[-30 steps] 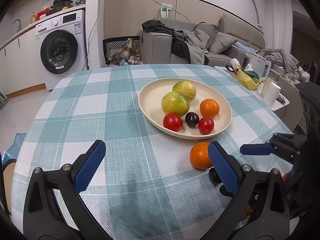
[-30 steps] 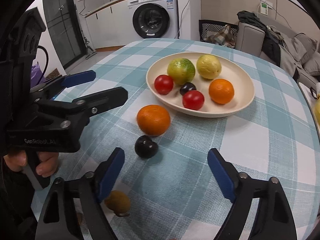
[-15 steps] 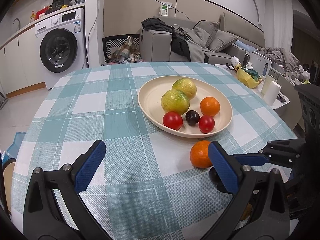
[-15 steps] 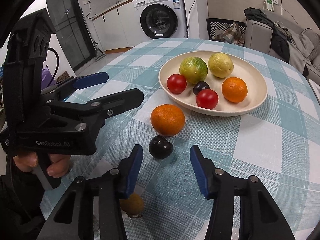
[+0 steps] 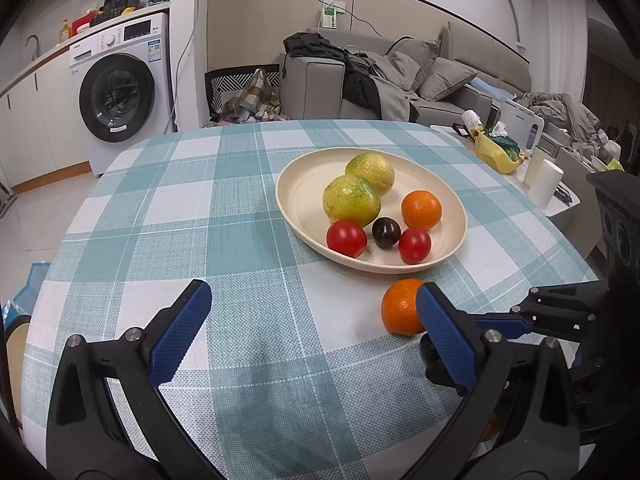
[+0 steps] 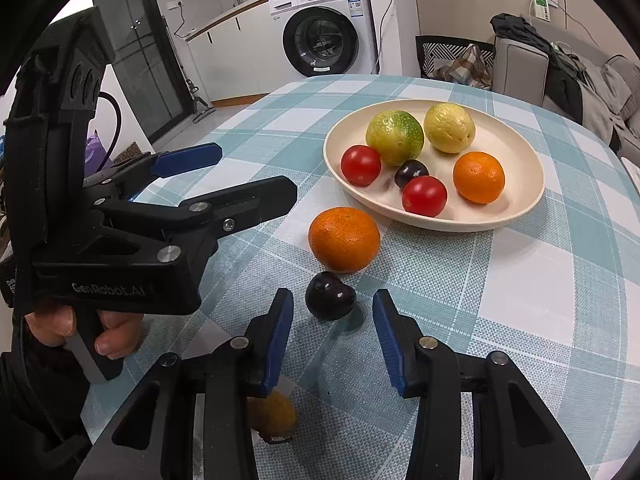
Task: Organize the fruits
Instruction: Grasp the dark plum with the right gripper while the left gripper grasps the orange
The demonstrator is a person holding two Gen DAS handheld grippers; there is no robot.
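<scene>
A cream plate (image 6: 516, 216) (image 5: 296, 184) on the checked table holds two green-yellow fruits, two red tomatoes, a dark plum and an orange. A loose orange (image 6: 344, 238) (image 5: 398, 306) lies in front of the plate. A dark plum (image 6: 330, 295) lies just ahead of my right gripper (image 6: 332, 316), which is open with its fingertips on either side of the plum, not touching it. A small brown-yellow fruit (image 6: 272, 414) lies under the right gripper's left finger. My left gripper (image 5: 310, 316) is open and empty over the cloth, left of the loose orange.
The left gripper's body and the hand holding it (image 6: 100, 240) fill the left of the right wrist view. A washing machine (image 5: 120, 92), a sofa (image 5: 400, 76) and a side table with clutter (image 5: 520, 160) stand beyond the table. The table edge is close at the front.
My right gripper has moved forward to the dark plum and its fingers have narrowed around it. The left gripper has barely moved.
</scene>
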